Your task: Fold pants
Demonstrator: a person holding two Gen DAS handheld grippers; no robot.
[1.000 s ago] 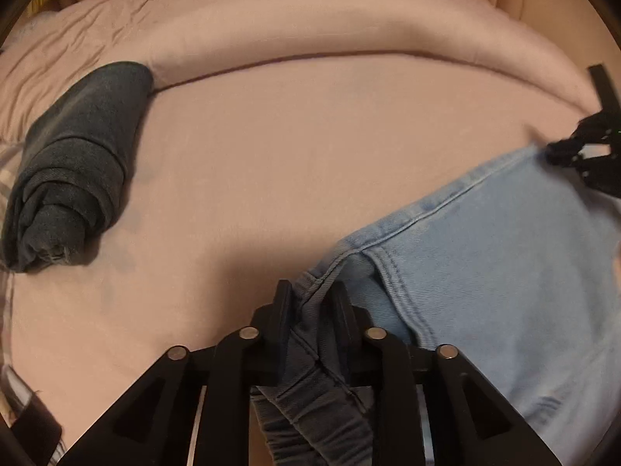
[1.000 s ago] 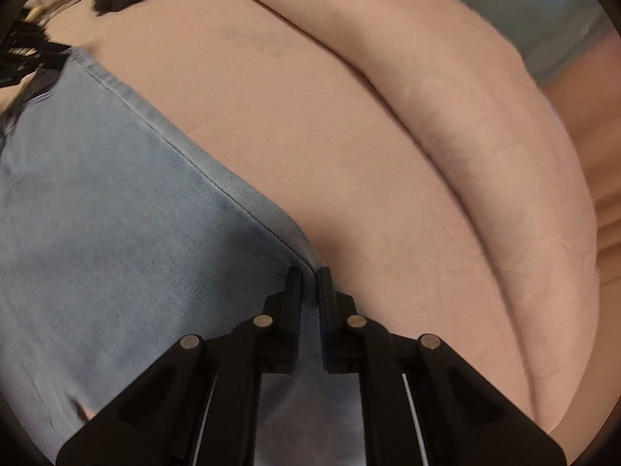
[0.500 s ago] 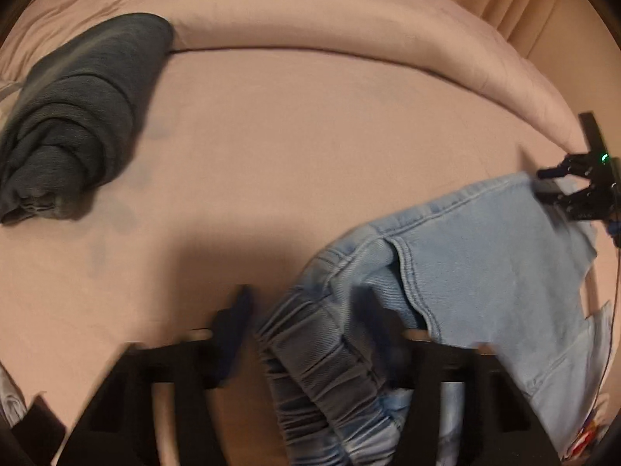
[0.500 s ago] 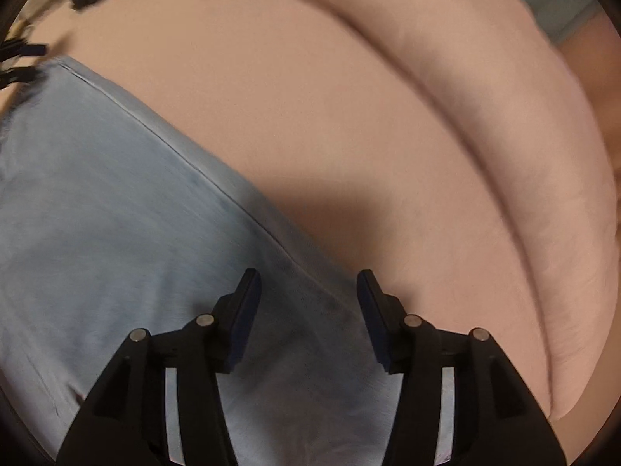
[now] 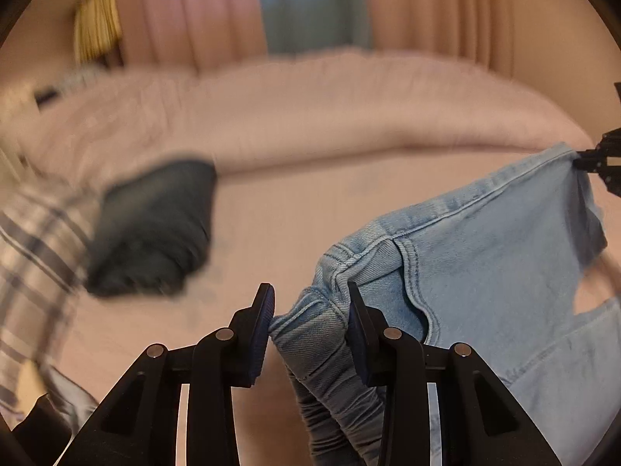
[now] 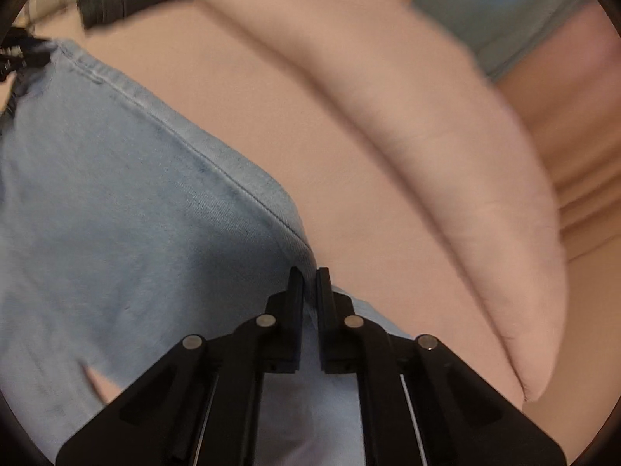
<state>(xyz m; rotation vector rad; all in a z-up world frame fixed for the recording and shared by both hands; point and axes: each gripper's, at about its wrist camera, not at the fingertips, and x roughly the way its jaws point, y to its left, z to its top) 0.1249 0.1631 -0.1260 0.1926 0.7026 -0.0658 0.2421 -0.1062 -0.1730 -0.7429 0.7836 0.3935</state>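
Above the pink bed, light blue jeans stretched between both grippers: left gripper jaws closing on the bunched waistband, right gripper jaws clamped on the seam edge.

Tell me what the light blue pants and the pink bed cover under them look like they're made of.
Light blue pants: probably washed denim, matte; visible signs are diagonal twill weave, double-stitched seams and a gathered waistband. The left gripper is closing on that waistband; the right gripper pinches an edge. Pink bed cover: looks like soft matte woven cloth, perhaps cotton; blur hides its weave.
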